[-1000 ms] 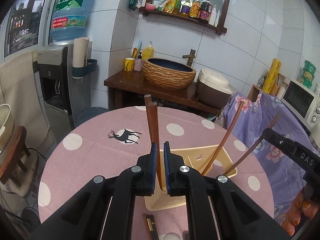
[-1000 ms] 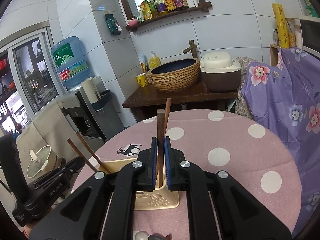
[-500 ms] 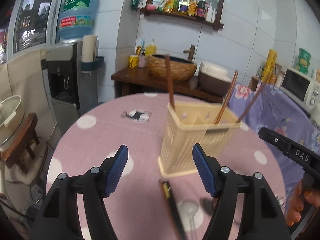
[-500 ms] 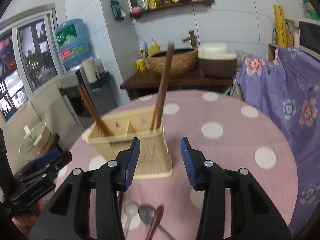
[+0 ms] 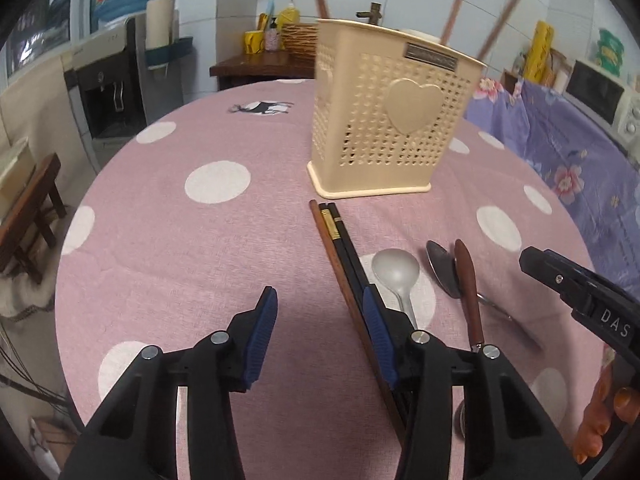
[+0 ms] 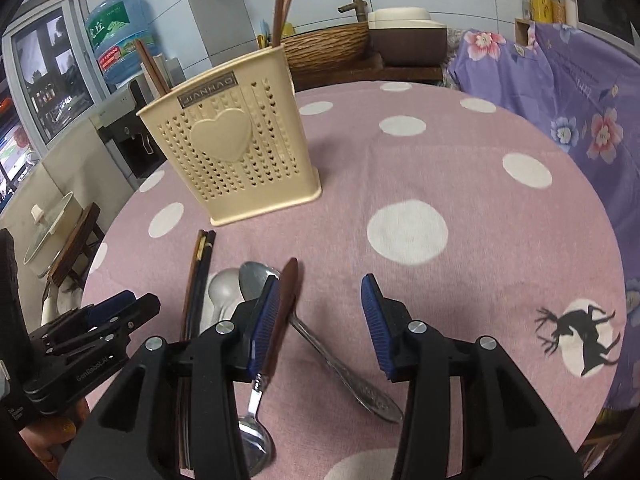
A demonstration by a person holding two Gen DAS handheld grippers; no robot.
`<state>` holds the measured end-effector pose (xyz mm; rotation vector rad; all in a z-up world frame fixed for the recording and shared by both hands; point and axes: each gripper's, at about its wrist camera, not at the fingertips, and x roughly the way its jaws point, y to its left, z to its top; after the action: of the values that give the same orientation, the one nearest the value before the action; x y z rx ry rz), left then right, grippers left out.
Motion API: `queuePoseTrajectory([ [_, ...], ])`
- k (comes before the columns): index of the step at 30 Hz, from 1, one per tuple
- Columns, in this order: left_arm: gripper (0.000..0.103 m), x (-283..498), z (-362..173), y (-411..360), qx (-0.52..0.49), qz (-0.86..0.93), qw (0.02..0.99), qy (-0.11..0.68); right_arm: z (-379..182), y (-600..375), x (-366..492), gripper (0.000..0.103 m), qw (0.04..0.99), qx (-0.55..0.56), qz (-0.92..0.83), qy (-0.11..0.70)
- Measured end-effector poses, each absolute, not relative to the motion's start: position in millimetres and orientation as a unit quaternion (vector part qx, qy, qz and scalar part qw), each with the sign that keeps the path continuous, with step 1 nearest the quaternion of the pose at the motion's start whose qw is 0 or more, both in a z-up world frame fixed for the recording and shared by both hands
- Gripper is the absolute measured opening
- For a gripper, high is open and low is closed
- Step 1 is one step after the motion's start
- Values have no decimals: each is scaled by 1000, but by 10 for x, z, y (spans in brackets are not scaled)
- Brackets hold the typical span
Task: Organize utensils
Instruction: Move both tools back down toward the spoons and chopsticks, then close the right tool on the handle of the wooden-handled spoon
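Table (image 5: 168,248): holder (image 5: 384,120), chopsticks (image 5: 340,248), spoons (image 5: 396,276)

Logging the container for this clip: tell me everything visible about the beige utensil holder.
The utensil holder is a tall rectangular caddy of cream plastic, its walls pierced with small holes, with a raised heart and a dark nameplate on the front and a flared base. It stands upright on the pink polka-dot tablecloth. Brown chopsticks lean out of its top at both ends. Neither claw touches it.
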<state>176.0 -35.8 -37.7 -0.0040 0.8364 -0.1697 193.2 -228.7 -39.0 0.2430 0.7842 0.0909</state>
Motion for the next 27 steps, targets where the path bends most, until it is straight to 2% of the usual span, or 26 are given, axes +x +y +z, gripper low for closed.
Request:
queuePoseTrajectory([
  [8,45,1802,-572,-558,45,-64,905,418,-404,-2232,1919,43,916,111,50,382],
  [13,44,1765,-612,-289,40,-44,903,425,-389,-2250,1914,43,918,97,41,382],
  [18,44,1691,-544,-2,-9,-40,907,418,-427,-2230,1990,43,913,100,40,393],
  [23,44,1700,-521,-25,-15,-43,908,417,-457,-2069,2057,43,907,84,53,409],
  [27,44,1701,-525,-72,-18,-48,909,414,-511,-1925,2136,38,902,65,51,424],
])
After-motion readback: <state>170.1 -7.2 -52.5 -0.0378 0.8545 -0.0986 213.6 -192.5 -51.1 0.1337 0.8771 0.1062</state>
